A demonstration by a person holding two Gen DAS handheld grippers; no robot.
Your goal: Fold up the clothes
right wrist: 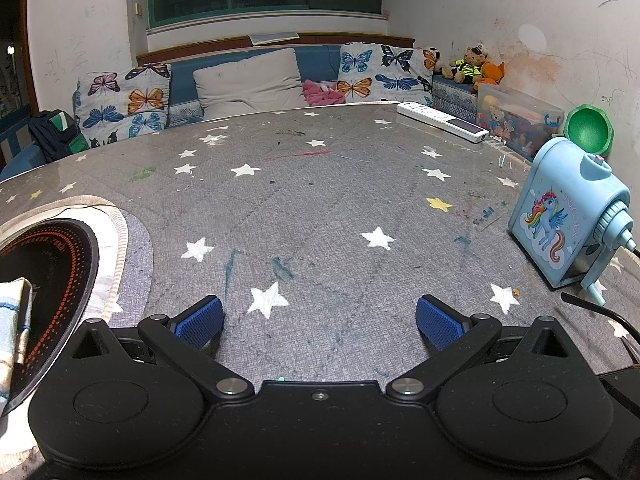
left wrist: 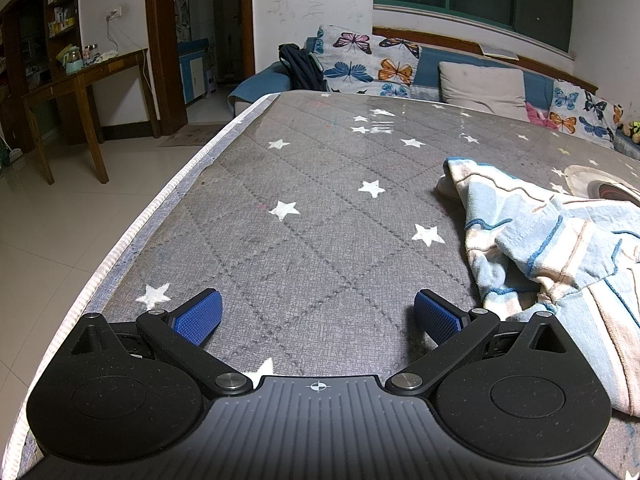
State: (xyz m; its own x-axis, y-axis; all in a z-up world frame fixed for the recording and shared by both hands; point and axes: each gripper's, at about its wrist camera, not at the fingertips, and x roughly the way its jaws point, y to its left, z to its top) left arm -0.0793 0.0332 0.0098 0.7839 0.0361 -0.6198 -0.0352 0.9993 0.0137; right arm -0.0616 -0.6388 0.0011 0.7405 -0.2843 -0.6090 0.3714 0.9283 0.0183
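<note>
Left wrist view.
- Left gripper (left wrist: 318, 316): jaws stood wide apart, holding nothing, blue pads (left wrist: 199, 317) low over the table (left wrist: 312, 216) near its near left corner.
- Table: grey quilted cover printed with white stars, under a clear glossy sheet; pale piping ran along the left edge.
- Garment (left wrist: 556, 264): crumpled, pale blue and cream with blue stitched lines, lying at the near right of the table, just right of the right finger and not touching it. One fold reached toward the table's middle.
- Round plate (left wrist: 600, 188): dark centre, pale rim, partly under the garment's far side.
- Beyond the far edge: sofa with butterfly cushions (left wrist: 368, 60) and a plain cushion (left wrist: 484, 84); a dark bag (left wrist: 300, 66) at its left end.
- Wooden desk (left wrist: 80, 92) stood on the tiled floor, well left of the table.

Right wrist view.
- Right gripper (right wrist: 320, 320): jaws spread wide, empty, over bare star cover near the near edge.
- Garment (right wrist: 14, 320): only a striped corner showed at the left edge, lying over the round plate (right wrist: 52, 264).
- Pencil sharpener (right wrist: 568, 220): light blue, unicorn picture, upright at the right edge.
- Power strip (right wrist: 444, 120): white, at the far right corner.
- Toy box (right wrist: 520, 120) and green bowl (right wrist: 588, 130): past the right edge by the wall.
</note>
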